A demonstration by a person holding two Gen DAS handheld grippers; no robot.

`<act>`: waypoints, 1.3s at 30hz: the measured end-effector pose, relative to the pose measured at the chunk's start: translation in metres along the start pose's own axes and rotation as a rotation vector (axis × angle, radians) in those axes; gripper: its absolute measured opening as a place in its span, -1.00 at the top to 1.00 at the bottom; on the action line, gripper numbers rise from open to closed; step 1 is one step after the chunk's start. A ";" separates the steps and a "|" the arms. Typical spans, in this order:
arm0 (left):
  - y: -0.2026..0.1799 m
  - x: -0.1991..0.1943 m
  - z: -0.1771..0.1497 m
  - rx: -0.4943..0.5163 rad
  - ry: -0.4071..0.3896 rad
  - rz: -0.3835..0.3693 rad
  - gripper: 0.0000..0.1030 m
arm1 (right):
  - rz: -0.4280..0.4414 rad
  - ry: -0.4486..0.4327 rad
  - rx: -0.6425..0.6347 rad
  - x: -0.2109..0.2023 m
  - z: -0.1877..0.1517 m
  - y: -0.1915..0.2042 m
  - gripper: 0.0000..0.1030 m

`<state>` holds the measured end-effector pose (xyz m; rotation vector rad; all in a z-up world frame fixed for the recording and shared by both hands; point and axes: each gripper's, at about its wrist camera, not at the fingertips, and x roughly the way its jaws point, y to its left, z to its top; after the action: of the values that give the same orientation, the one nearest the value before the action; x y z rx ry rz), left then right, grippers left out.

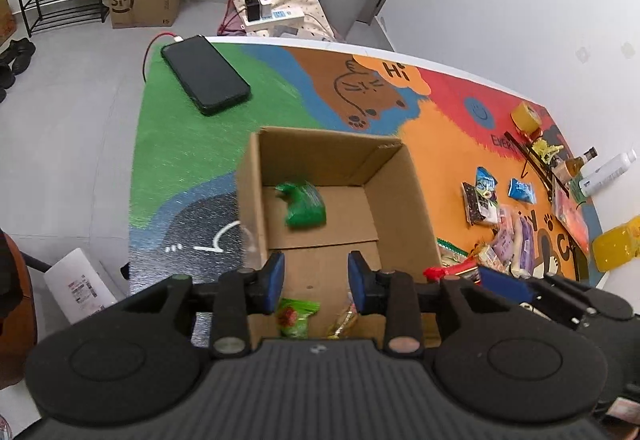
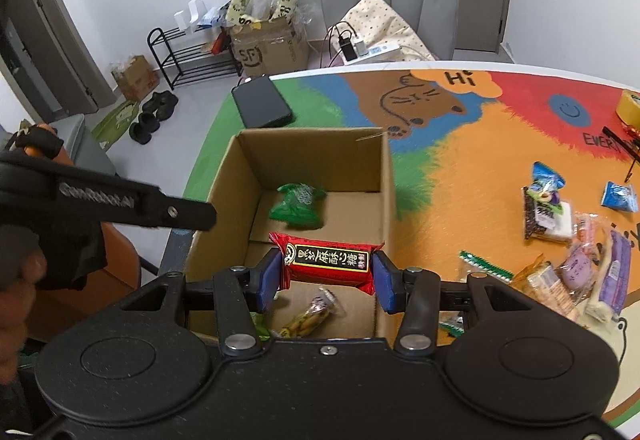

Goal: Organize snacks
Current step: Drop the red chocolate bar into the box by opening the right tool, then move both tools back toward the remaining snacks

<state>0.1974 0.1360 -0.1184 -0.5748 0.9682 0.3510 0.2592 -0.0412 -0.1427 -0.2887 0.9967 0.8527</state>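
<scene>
Your right tool [image 2: 326, 277] clamped the red rectangular candy wrapper [image 2: 326, 260] above the open brown cardboard box [image 2: 384, 176]; your left tool [image 1: 316, 282] hung spread and empty there. Tool bodies cut off two packets near the box's front; a green bag [image 2: 297, 205] lay inside.

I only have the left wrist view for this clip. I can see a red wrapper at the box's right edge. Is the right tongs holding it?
Observer: Yes. The right tongs are shut on a red snack bar, gripped end to end between the blue pads, above the cardboard box.
Operator: Does the wrapper carry any print?
Observer: A black label with pale characters runs along its length.
Operator: What lies in the box's near end, below my tongs?
Observer: A clear packet of yellowish snacks lies on the box floor, below the bar.
Operator: Anything else inside?
Observer: A green packet lies towards the far wall.
</scene>
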 end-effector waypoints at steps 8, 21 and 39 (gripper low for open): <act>0.016 -0.008 -0.003 -0.011 -0.009 0.017 0.11 | 0.008 0.020 -0.015 0.017 0.002 0.014 0.11; 0.025 -0.011 -0.007 -0.033 -0.042 0.073 -0.57 | 0.008 -0.015 0.019 0.012 0.002 0.003 -0.33; -0.043 0.008 -0.002 0.090 -0.039 -0.023 -0.85 | -0.147 -0.075 0.195 -0.046 -0.026 -0.076 -0.80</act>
<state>0.2234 0.1008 -0.1133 -0.4953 0.9341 0.2951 0.2876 -0.1284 -0.1308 -0.1597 0.9678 0.6239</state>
